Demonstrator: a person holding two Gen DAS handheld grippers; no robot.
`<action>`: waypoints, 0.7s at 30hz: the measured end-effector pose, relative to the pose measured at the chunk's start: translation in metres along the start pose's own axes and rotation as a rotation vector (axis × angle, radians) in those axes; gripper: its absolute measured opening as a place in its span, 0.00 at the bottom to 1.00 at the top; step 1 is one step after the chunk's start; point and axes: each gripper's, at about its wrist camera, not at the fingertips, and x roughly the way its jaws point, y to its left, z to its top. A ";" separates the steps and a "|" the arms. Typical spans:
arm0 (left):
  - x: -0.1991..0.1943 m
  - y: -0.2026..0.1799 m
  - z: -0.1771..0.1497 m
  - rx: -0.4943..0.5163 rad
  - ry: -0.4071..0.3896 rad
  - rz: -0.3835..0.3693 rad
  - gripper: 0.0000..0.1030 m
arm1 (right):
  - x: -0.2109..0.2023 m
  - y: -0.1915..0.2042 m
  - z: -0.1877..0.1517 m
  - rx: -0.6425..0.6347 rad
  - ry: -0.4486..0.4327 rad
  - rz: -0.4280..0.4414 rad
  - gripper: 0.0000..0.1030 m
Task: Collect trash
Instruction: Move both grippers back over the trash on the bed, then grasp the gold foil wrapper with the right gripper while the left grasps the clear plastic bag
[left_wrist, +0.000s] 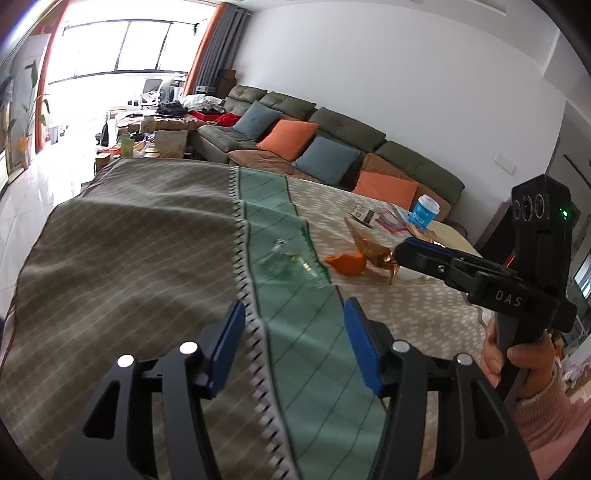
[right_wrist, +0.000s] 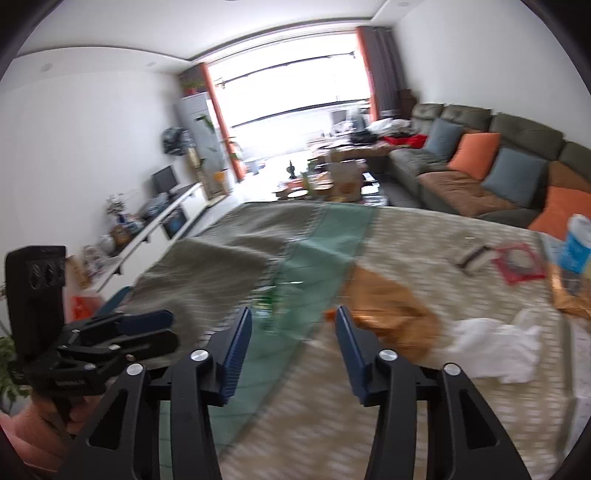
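Observation:
Trash lies on a cloth-covered table (left_wrist: 147, 236). A clear crumpled plastic wrapper (left_wrist: 288, 262) sits on the green stripe, an orange peel (left_wrist: 347, 263) to its right, then a gold foil wrapper (left_wrist: 373, 247). My left gripper (left_wrist: 293, 343) is open and empty, short of the clear wrapper. My right gripper (right_wrist: 293, 343) is open and empty above the green stripe; in the left wrist view it (left_wrist: 413, 251) hovers beside the foil. The right wrist view is blurred and shows the foil wrapper (right_wrist: 391, 306), the clear wrapper (right_wrist: 273, 299) and a white tissue (right_wrist: 495, 343).
A blue-and-white cup (left_wrist: 424, 212), a red-edged packet (left_wrist: 391, 219) and a small dark card (left_wrist: 364, 214) lie at the table's far right. A green sofa (left_wrist: 332, 129) with orange and blue cushions runs behind. A cluttered low table (left_wrist: 147, 136) stands toward the window.

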 end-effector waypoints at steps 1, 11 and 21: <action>0.006 -0.003 0.003 0.010 0.005 -0.005 0.57 | -0.002 -0.007 -0.001 0.003 -0.003 -0.026 0.51; 0.048 -0.026 0.020 0.039 0.059 0.004 0.55 | 0.011 -0.036 -0.006 -0.069 0.038 -0.167 0.67; 0.075 -0.021 0.029 -0.014 0.123 0.002 0.33 | 0.027 -0.040 -0.006 -0.139 0.076 -0.212 0.66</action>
